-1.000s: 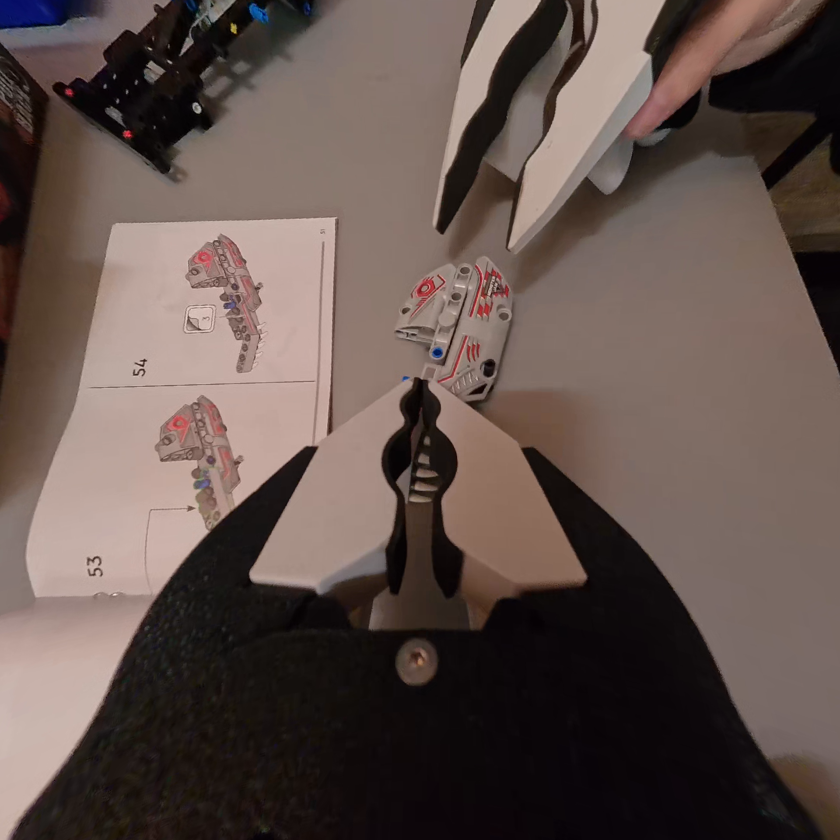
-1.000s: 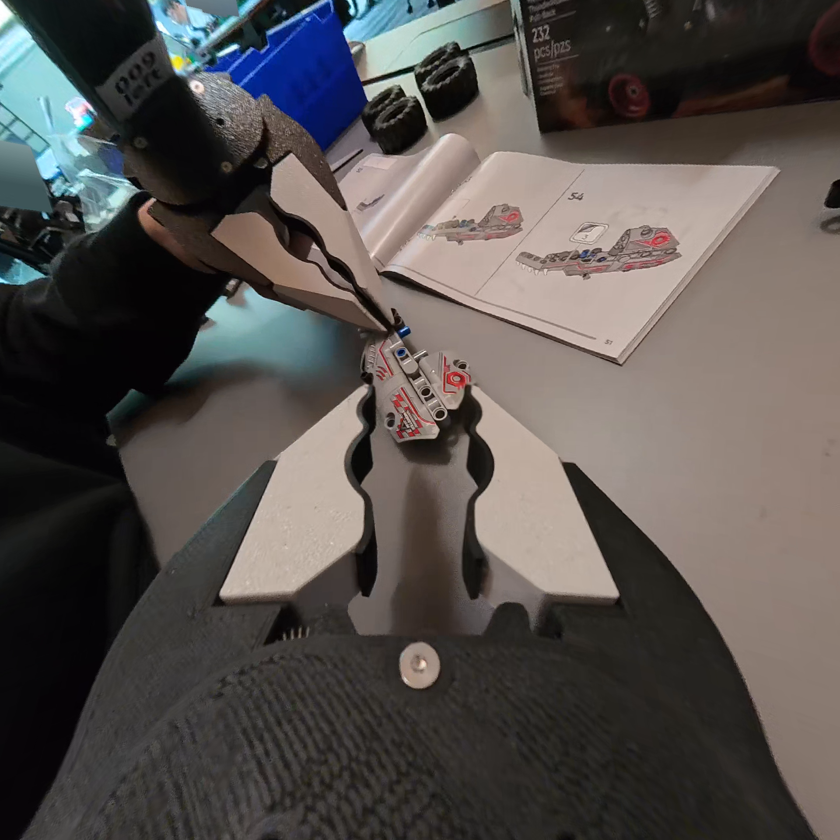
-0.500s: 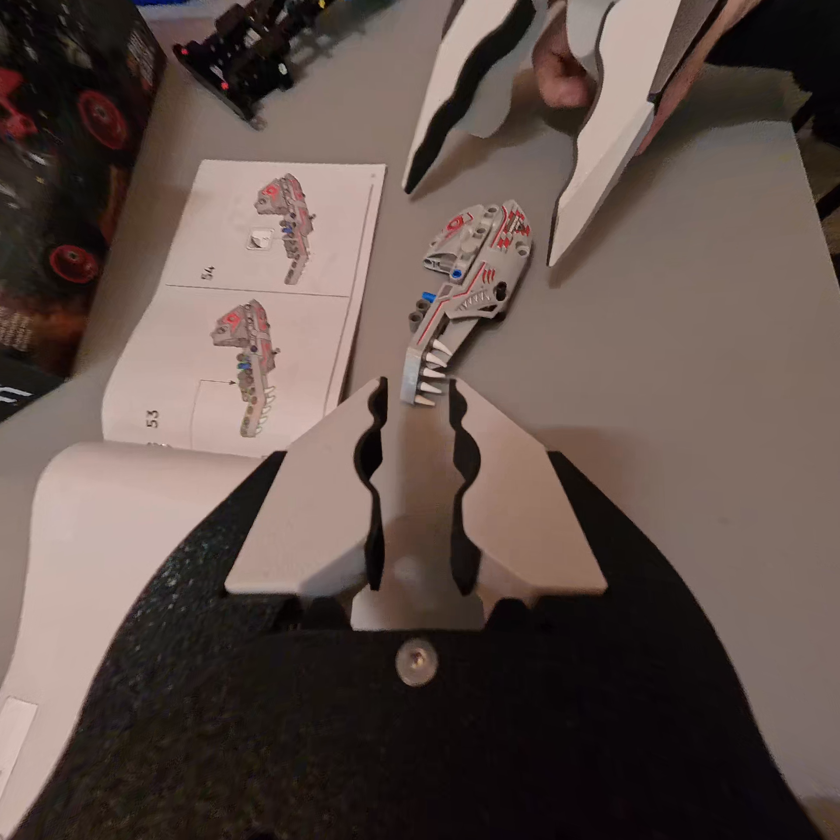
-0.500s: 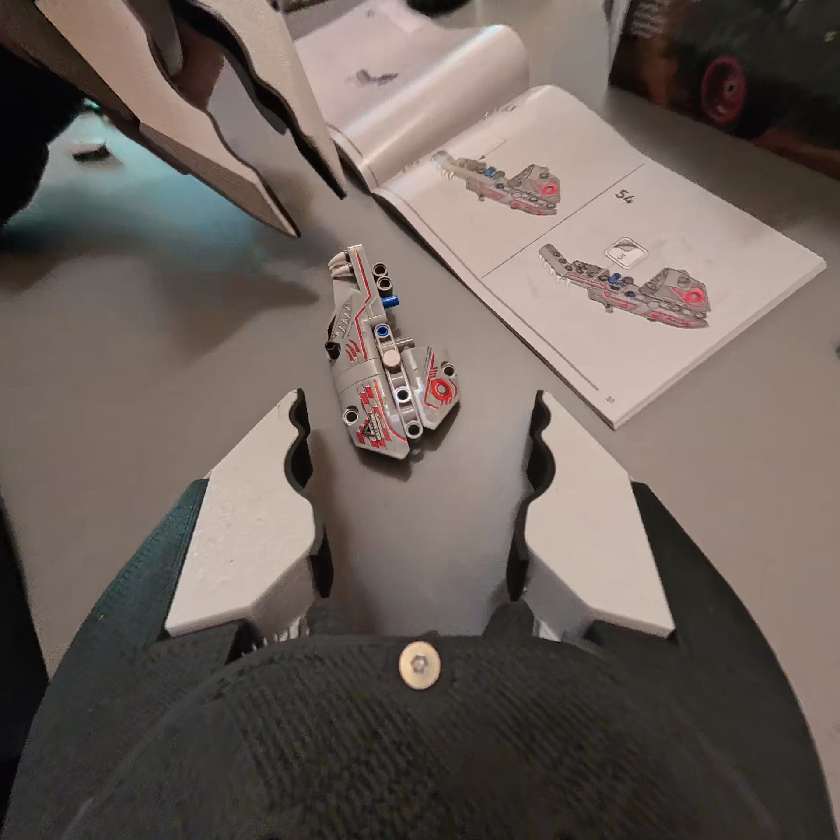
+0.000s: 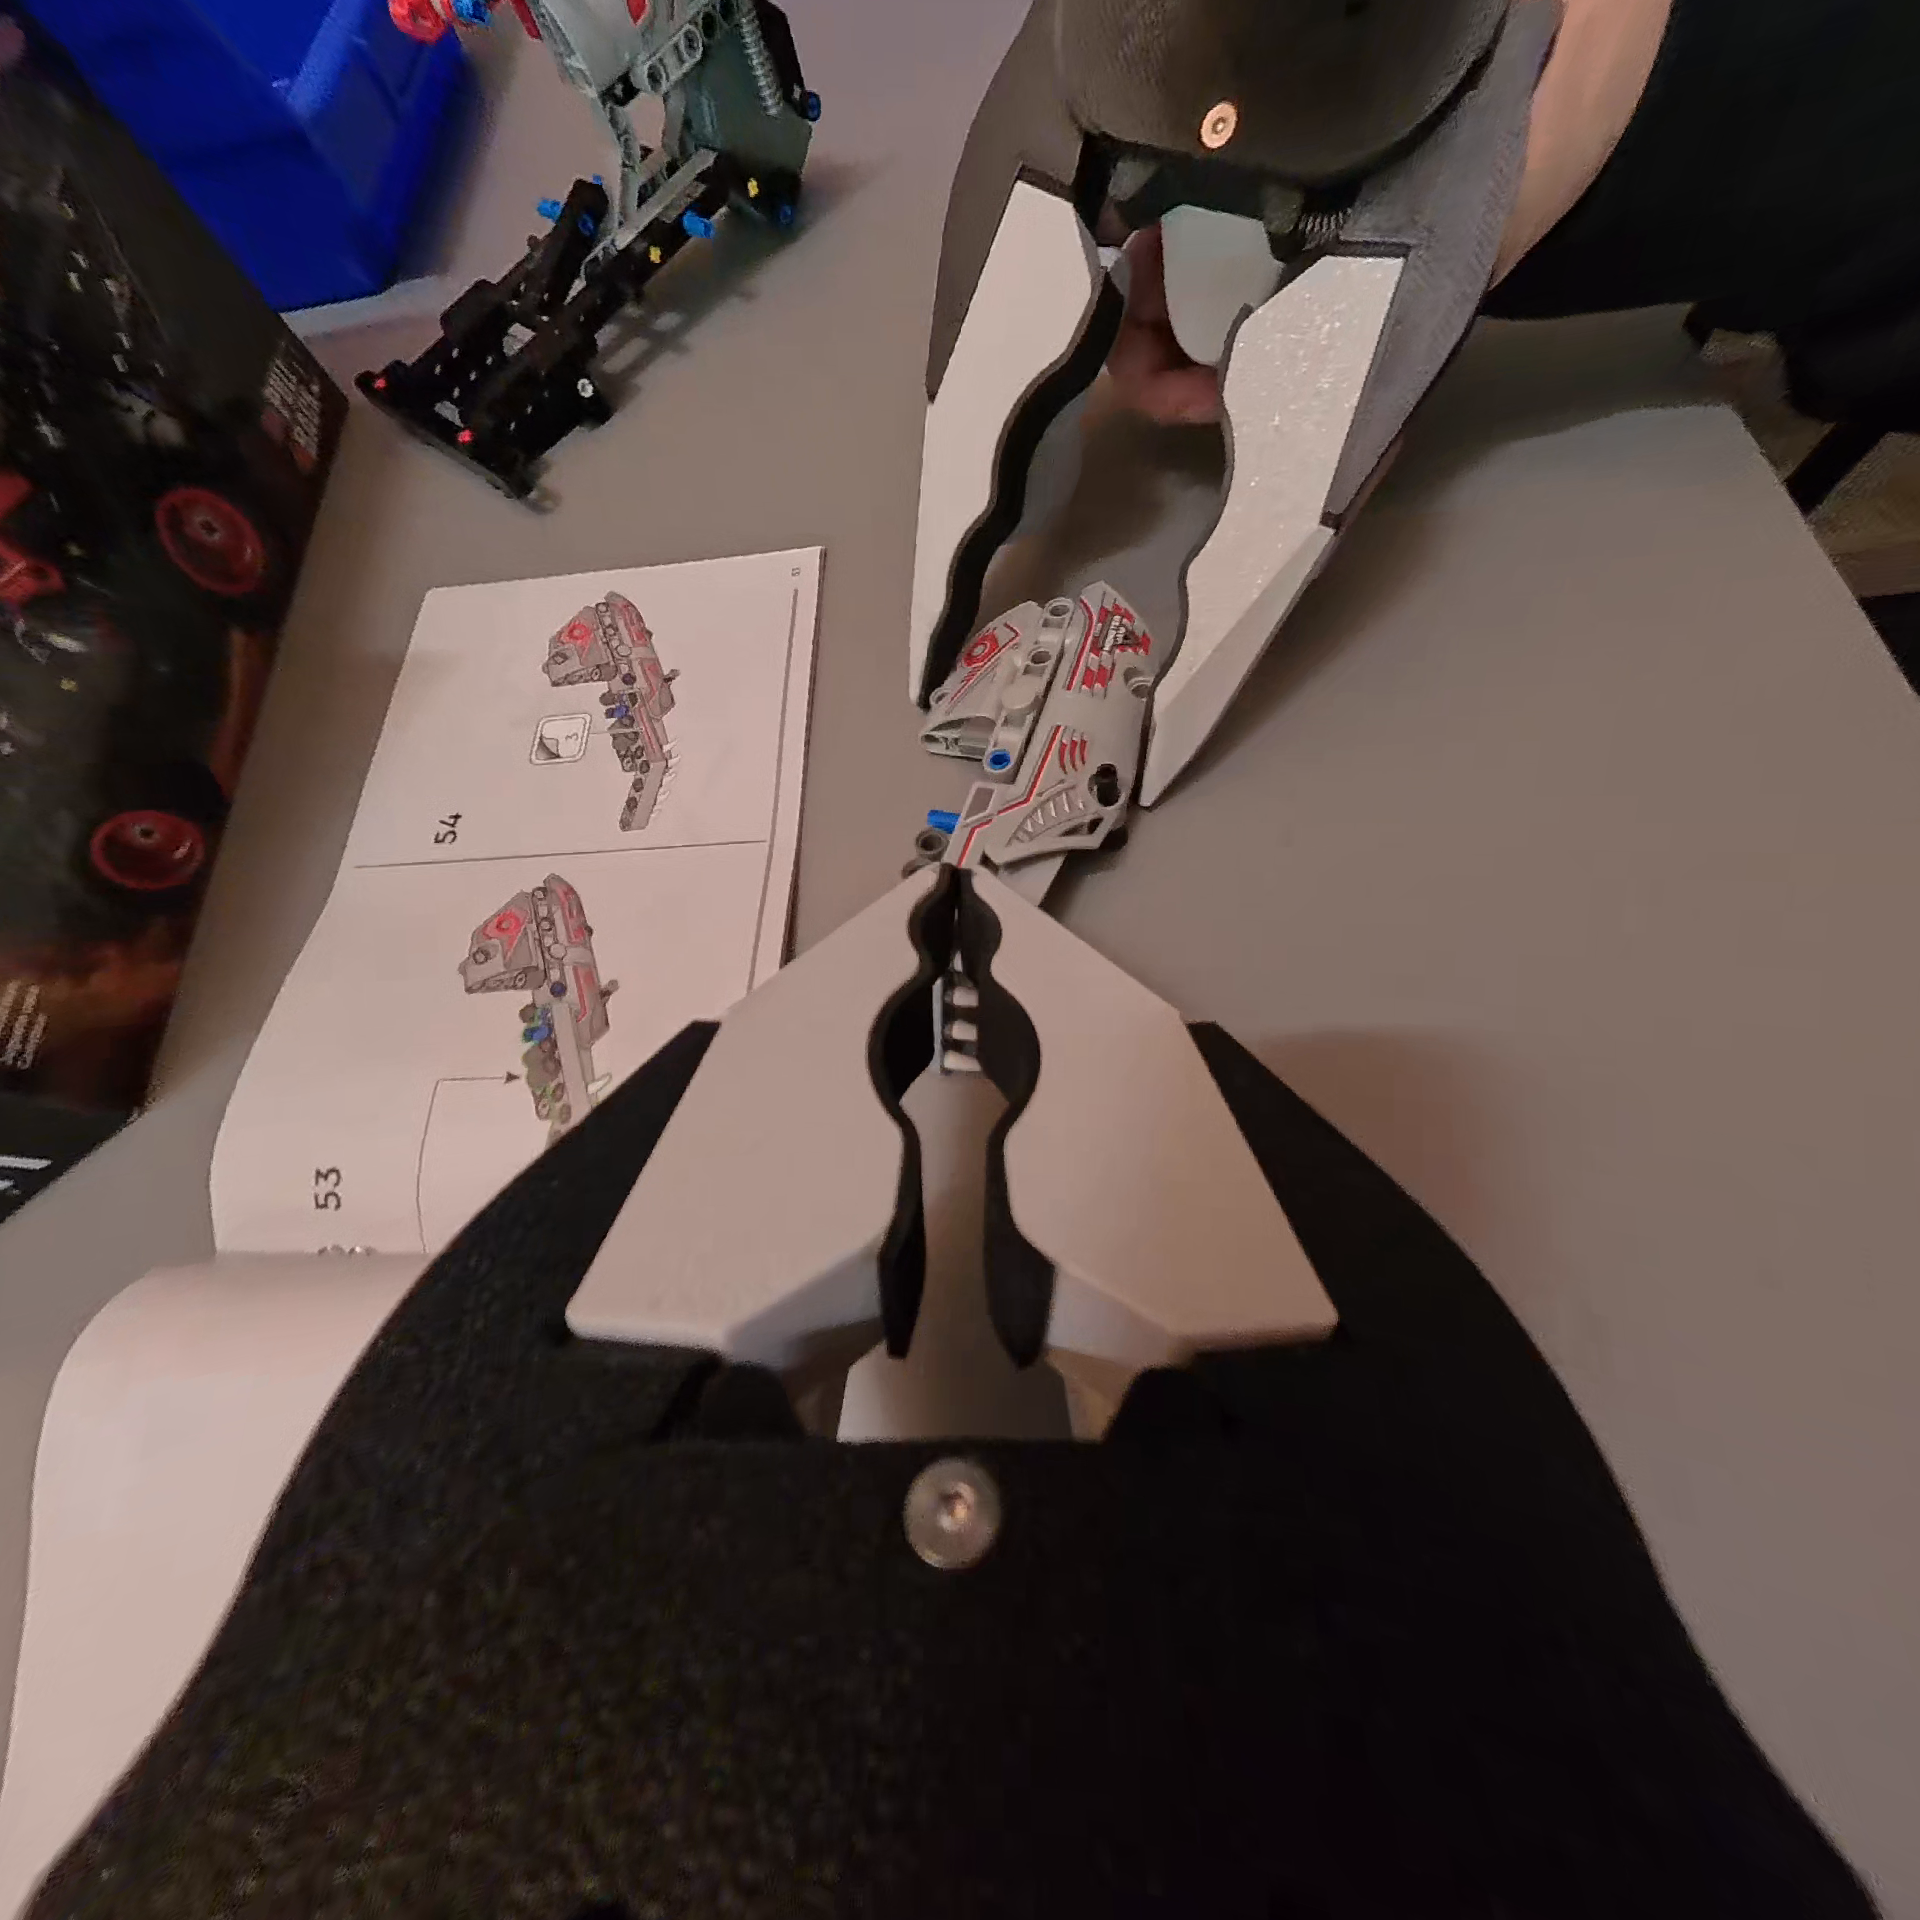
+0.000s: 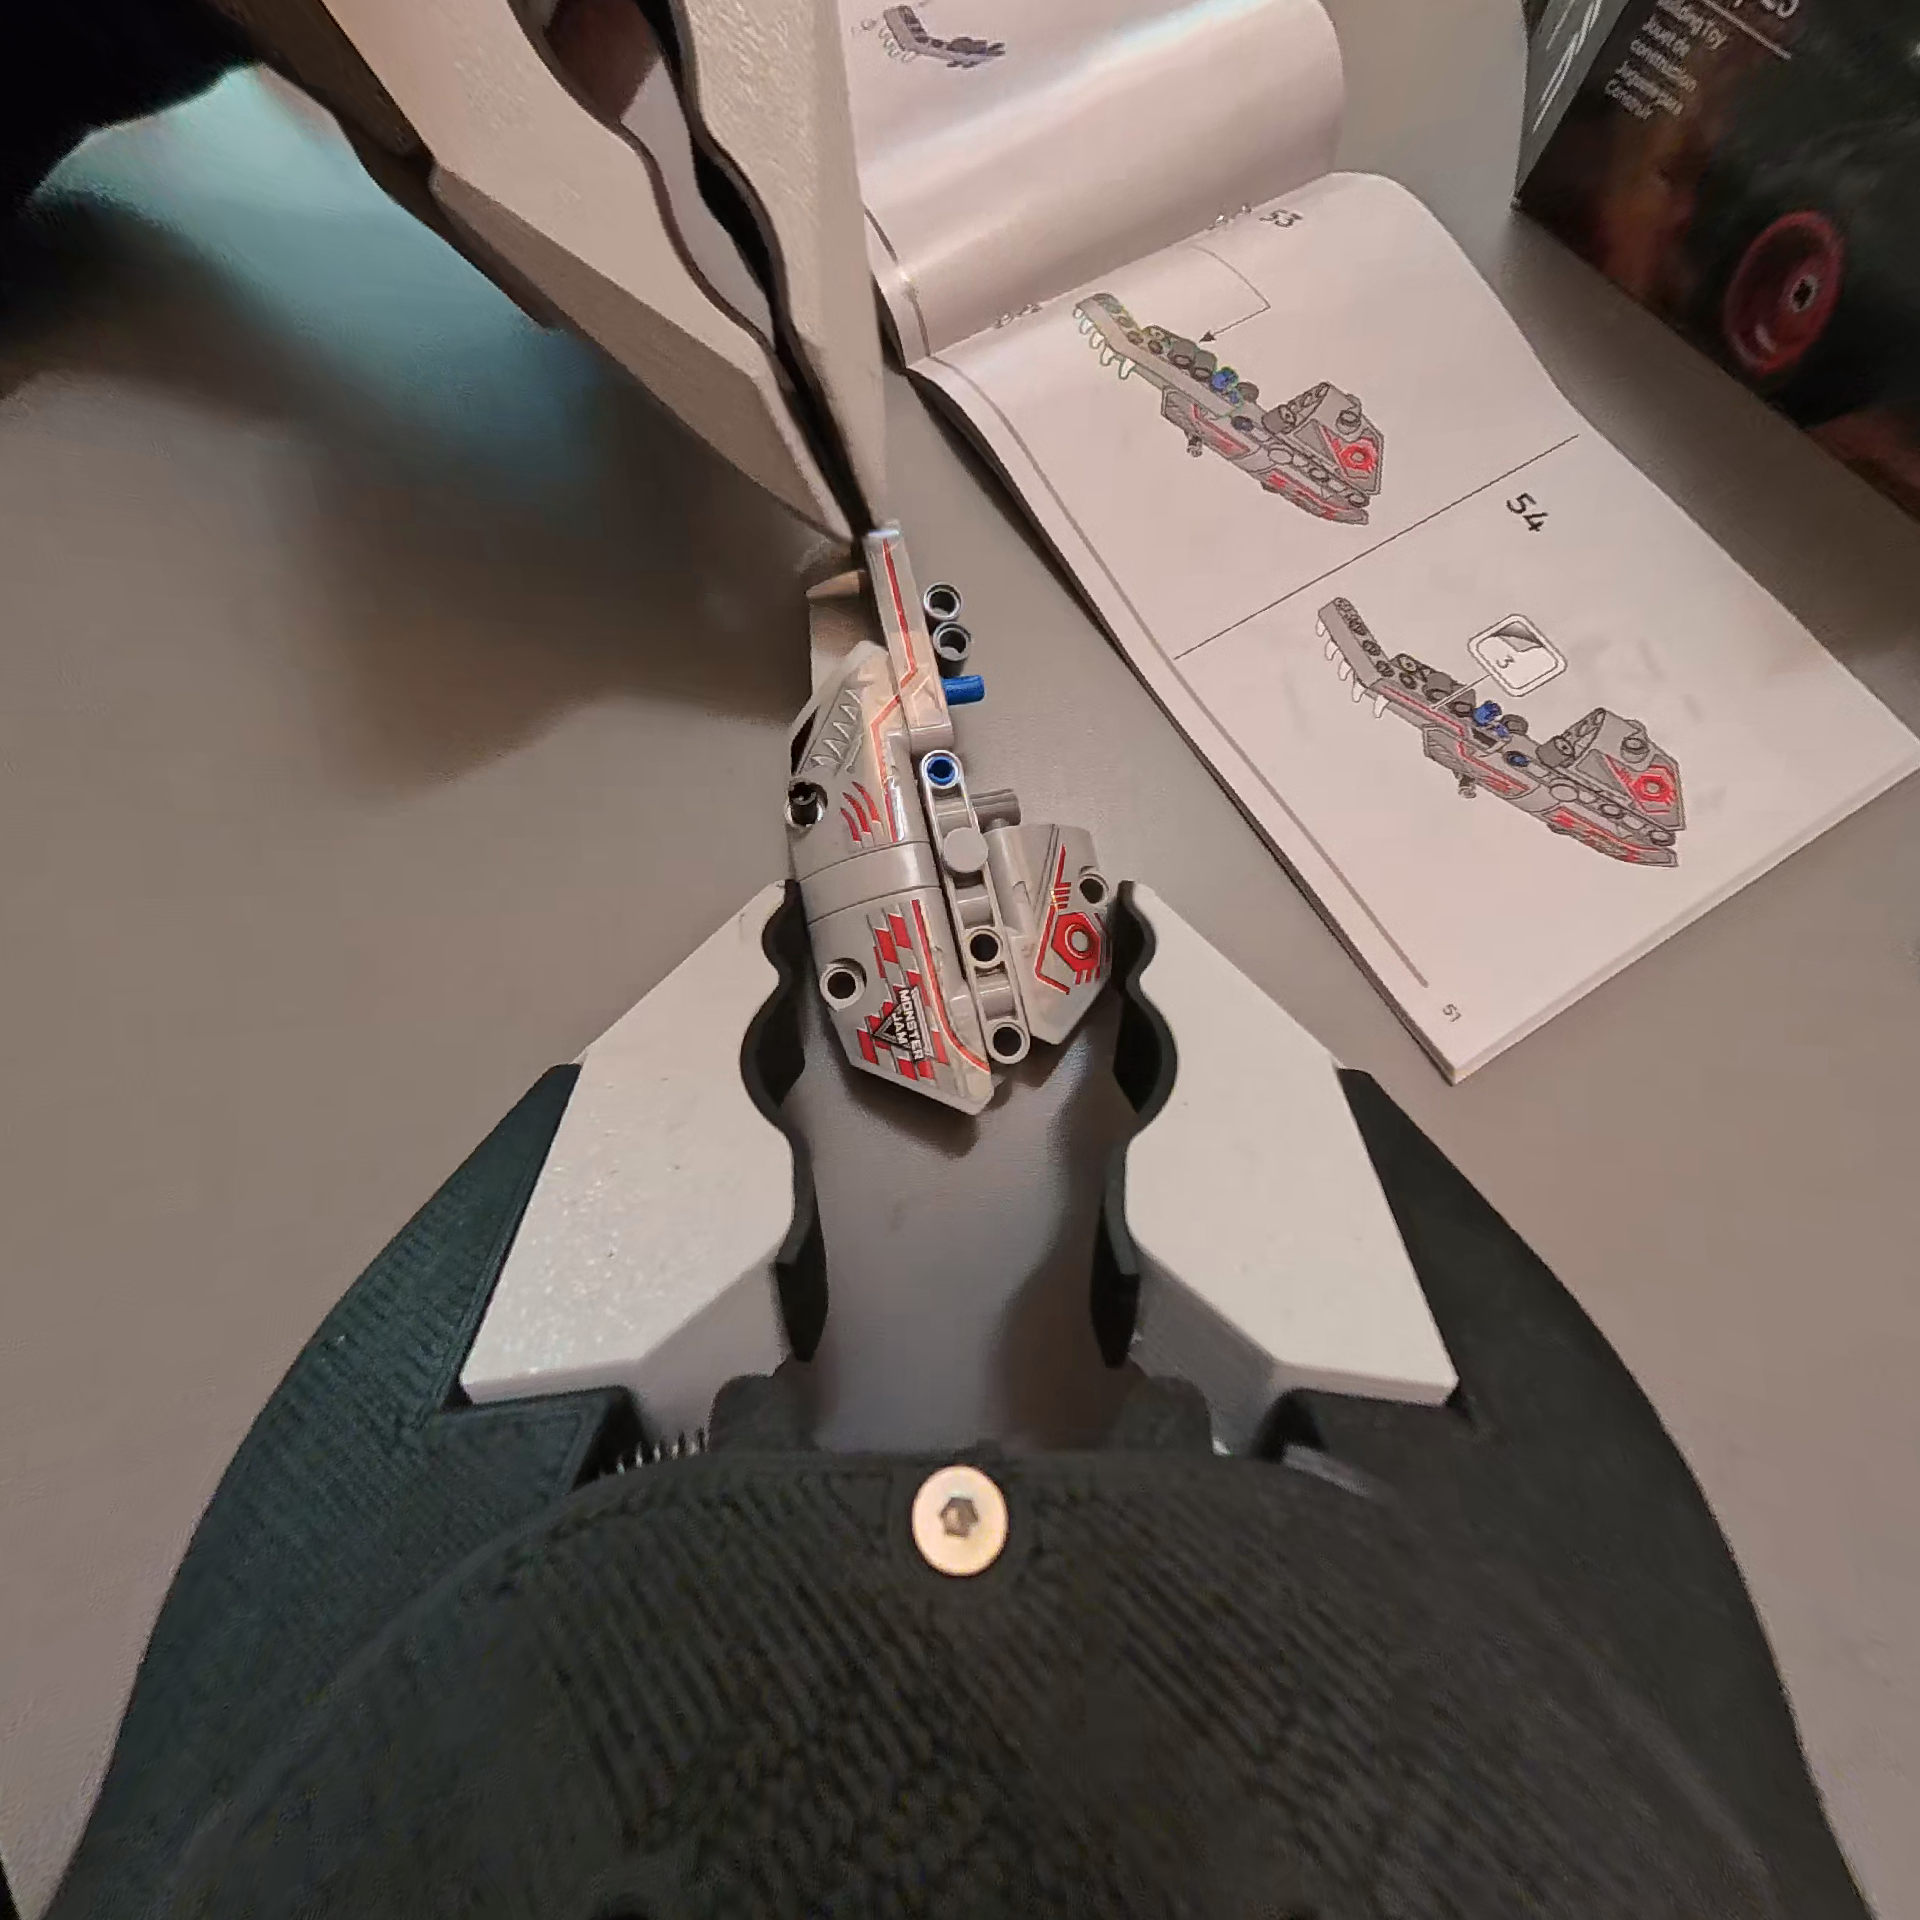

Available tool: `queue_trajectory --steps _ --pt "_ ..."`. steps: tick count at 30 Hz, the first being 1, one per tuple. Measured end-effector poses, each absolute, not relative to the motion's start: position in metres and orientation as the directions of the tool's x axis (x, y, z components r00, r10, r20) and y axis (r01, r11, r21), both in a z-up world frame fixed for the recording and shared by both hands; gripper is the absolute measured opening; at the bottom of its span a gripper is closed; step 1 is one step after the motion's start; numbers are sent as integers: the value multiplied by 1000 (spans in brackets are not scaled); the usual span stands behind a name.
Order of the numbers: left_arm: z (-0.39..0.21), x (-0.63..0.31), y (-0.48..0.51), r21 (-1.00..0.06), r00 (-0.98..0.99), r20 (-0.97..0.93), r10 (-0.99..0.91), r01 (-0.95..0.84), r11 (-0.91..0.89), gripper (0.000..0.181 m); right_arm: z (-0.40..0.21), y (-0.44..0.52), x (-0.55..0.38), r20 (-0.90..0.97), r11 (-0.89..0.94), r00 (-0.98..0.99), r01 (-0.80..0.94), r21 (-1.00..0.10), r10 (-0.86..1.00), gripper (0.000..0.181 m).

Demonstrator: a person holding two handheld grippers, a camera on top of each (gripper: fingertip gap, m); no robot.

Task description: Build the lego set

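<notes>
- My left gripper [image 5: 951, 883] is pinching the toothed end of the grey lego jaw piece [image 5: 1049, 727] on the table [image 5: 1455, 1039]; only my left view is showing the black chassis [image 5: 540, 343].
- My right gripper [image 6: 951, 925] is straddling the piece's wide end, partly spread; I cannot tell whether it is touching.
- Half a second ago, both were gaping and clear of it.

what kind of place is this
Likely a hobby or work table indoors, set up for building a toy kit: a plain grey table holds an open instruction booklet, the set's box, and a half-built black frame beside a blue bin.
</notes>
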State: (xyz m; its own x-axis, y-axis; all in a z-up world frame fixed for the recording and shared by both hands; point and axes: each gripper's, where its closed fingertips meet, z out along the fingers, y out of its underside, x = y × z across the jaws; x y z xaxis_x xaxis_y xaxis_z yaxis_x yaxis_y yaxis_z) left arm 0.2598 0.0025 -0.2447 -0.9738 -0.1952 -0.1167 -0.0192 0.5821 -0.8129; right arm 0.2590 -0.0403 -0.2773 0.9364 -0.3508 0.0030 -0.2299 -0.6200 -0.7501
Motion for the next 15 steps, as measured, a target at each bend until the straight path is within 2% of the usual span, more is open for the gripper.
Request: queue_trajectory --steps 1,7,15 --pt "-248 262 2 -805 -972 -132 -196 -11 594 0 -277 -40 259 2 -619 935 -233 -750 -354 58" --pt "-255 262 10 -757 -960 -218 -179 50 651 0 -277 -36 255 -2 -619 937 -232 -750 -349 57" --pt "-242 274 33 -813 -936 -112 -334 -107 572 0 -278 -36 254 -2 -619 938 -231 -750 -348 57"
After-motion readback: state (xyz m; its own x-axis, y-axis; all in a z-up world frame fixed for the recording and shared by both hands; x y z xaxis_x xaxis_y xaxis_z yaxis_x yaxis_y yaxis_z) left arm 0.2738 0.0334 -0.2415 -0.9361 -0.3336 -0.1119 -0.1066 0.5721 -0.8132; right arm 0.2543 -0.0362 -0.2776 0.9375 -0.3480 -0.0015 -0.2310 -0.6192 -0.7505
